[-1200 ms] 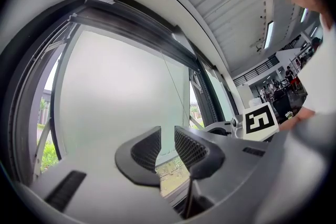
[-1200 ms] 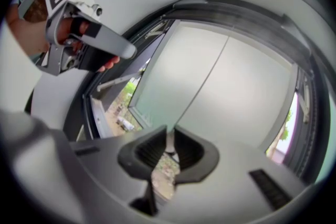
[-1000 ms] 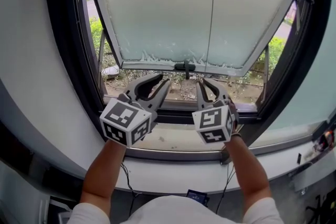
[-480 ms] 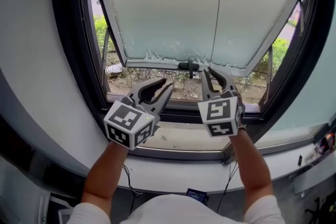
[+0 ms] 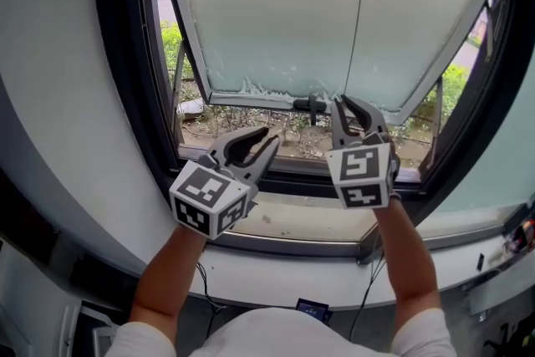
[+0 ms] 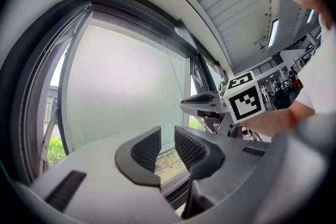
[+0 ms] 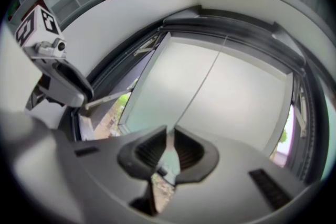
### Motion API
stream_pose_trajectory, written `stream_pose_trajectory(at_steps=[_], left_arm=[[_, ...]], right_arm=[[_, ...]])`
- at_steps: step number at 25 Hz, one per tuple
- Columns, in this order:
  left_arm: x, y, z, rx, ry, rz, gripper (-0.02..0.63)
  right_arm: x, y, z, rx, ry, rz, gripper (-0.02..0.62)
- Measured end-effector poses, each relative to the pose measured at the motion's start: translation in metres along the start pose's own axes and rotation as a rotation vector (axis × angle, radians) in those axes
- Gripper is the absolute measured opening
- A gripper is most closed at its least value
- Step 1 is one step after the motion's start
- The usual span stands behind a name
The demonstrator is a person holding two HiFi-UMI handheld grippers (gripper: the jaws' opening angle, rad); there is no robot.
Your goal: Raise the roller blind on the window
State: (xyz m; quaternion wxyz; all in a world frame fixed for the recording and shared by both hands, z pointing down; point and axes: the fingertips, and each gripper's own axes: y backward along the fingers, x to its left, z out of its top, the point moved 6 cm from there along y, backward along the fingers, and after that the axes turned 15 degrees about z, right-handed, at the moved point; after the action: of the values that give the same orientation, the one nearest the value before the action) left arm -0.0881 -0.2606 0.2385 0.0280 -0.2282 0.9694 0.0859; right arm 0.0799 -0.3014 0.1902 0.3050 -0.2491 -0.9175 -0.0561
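Observation:
The pale roller blind (image 5: 276,12) covers most of the window, and its lower edge hangs just above the sill. A thin cord (image 5: 363,4) runs down its middle. My right gripper (image 5: 355,106) is at the blind's lower edge, beside a small black handle (image 5: 311,105). In the right gripper view the cord (image 7: 202,86) comes down into the right gripper (image 7: 169,147), whose jaws stand narrow on a pale strip of it. My left gripper (image 5: 259,138) hovers lower and to the left over the sill. Seen in its own view, the left gripper (image 6: 167,144) is open and holds nothing.
A black window frame (image 5: 125,96) surrounds the blind, and below it is a pale sill (image 5: 292,221). Plants and ground show through the gap under the blind (image 5: 251,117). Curved grey wall lies on both sides. A dark device (image 5: 313,311) sits low by the person's body.
My right gripper has risen from below the blind's lower edge up to it, still closed narrow. The left gripper has stayed about where it was. The head view has tilted slightly.

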Motion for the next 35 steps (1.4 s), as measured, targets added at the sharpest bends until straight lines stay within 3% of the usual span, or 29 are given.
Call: stream_pose_trajectory(at_steps=[25,35], left_arm=[[-0.002,0.010,0.000,0.005,-0.010,-0.001,0.097],[0.001,0.014,-0.003,0.004,0.029,-0.001,0.097]], right_arm=[[-0.017,0.004,0.030,-0.061,0.034,-0.038,0.057],[-0.018,0.002,0.033,-0.075,0.047,-0.058,0.057]])
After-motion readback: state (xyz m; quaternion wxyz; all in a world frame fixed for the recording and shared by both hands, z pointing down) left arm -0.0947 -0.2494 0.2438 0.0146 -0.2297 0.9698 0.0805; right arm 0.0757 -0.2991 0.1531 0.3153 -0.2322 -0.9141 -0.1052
